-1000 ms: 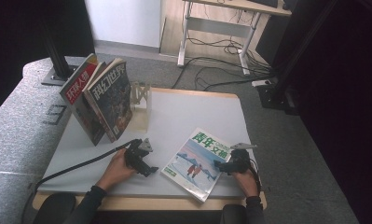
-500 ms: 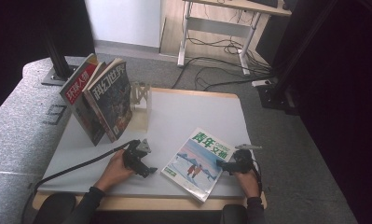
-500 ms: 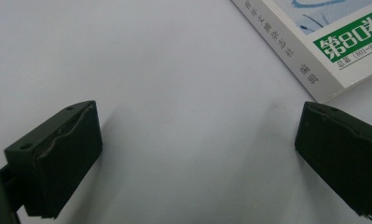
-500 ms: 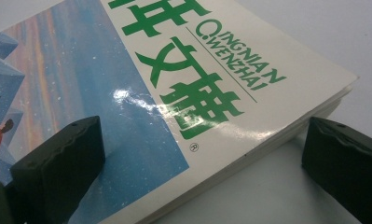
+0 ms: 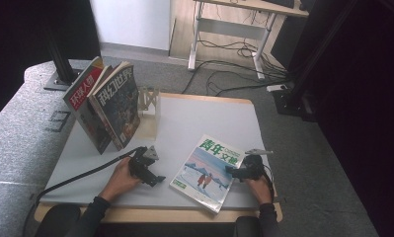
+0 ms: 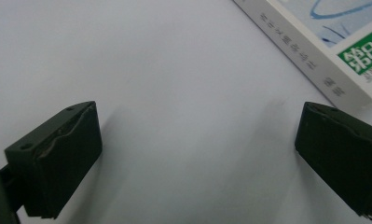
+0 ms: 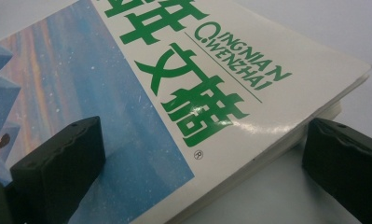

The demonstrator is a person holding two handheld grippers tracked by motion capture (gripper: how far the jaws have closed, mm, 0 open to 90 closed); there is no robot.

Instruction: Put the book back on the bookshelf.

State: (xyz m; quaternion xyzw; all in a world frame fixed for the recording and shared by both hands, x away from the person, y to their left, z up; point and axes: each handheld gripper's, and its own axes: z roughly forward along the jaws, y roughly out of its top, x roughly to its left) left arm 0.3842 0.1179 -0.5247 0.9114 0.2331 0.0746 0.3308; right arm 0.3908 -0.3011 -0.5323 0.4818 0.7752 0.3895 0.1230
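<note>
High view: the glossy white-and-blue magazine with green lettering [image 5: 207, 167] lies flat near the worktop's [image 5: 199, 116] front right corner. The right gripper [image 5: 232, 172] straddles its edge with fingers spread, not yet clenched; the left gripper [image 5: 156, 178] waits released beside it. Lifting remains. 2 magazines [image 5: 108, 111] stand at the back left; cables cross the grey carpet.

Table [image 5: 204, 118] is a pale grey top with a wood edge showing along the near and far sides. Flat near the front right there's a magazine [image 5: 207, 167] with green lettering and a snowy blue cover. Back left, two more magazines [image 5: 105, 111] stand upright beside a small wooden rack [image 5: 149, 101].
</note>
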